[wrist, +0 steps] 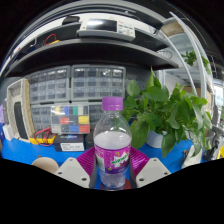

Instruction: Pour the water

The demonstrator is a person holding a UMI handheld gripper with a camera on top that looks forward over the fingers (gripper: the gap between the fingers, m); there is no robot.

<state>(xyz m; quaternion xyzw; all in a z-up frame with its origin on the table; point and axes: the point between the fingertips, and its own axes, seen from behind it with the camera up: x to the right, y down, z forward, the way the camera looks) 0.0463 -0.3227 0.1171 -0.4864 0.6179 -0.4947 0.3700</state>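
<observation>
A clear plastic water bottle [112, 145] with a purple cap and a purple label stands upright between my fingers. My gripper [112, 168] is shut on the bottle: both magenta pads [86, 160] press against its sides at label height. The bottle seems lifted above the blue table [25, 152]. Water shows in its lower part.
A green leafy potted plant [170, 115] in a white pot stands just right of the bottle. Clear drawer organisers [75, 95] and small boxes sit behind on the blue table. A round tan object [45, 165] lies to the left. Shelves with gear run overhead.
</observation>
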